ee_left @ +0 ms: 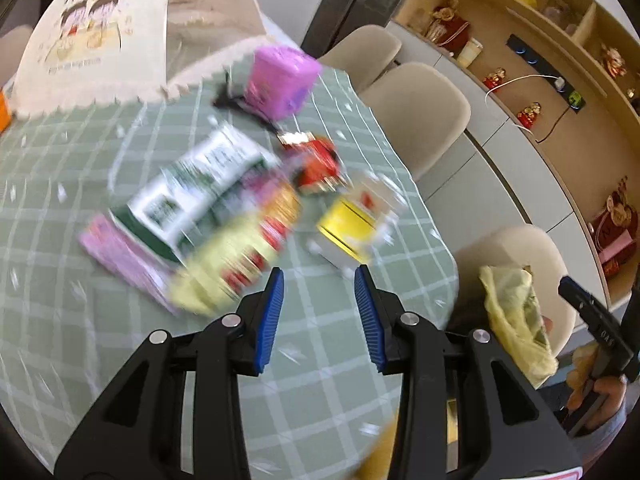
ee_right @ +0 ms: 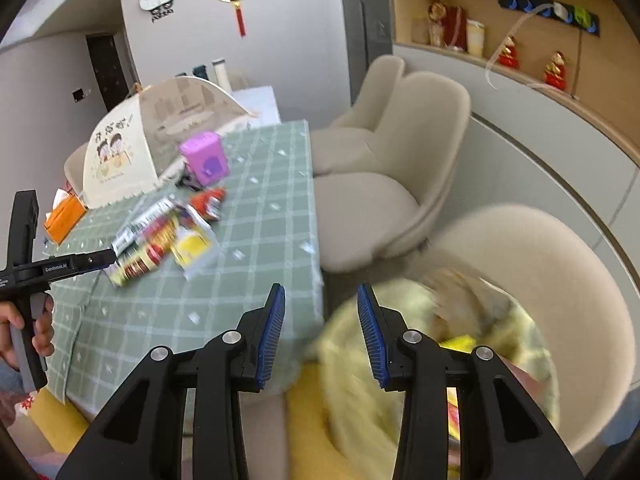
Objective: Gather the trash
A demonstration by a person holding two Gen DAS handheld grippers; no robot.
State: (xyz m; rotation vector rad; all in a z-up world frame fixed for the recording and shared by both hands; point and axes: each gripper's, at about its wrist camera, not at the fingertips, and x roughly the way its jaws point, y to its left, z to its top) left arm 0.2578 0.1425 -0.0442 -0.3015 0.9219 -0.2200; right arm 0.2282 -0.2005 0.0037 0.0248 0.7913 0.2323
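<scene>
Blurred trash lies in a heap on the green checked tablecloth [ee_left: 60, 200]: a green-and-white carton [ee_left: 200, 184], a yellow-and-red wrapper [ee_left: 240, 256], a pink packet [ee_left: 120, 264], a red wrapper [ee_left: 316, 164] and a yellow-and-white packet [ee_left: 352, 224]. My left gripper [ee_left: 320, 270] hovers open just short of the heap, nothing between its blue pads. A yellow plastic bag [ee_right: 340, 352] rests on the near chair [ee_right: 560, 280]. Above the bag's mouth my right gripper [ee_right: 321, 288] is open and empty. The left gripper [ee_right: 108, 257] also shows beside the heap [ee_right: 160, 240] in the right wrist view.
A purple box [ee_left: 280, 80] and a mesh food cover [ee_left: 100, 40] stand at the far end of the table, with an orange tissue box [ee_right: 64, 216] beside the cover. Two more beige chairs [ee_right: 380, 200] line the table's right edge. Wall shelves [ee_left: 540, 80] hold ornaments.
</scene>
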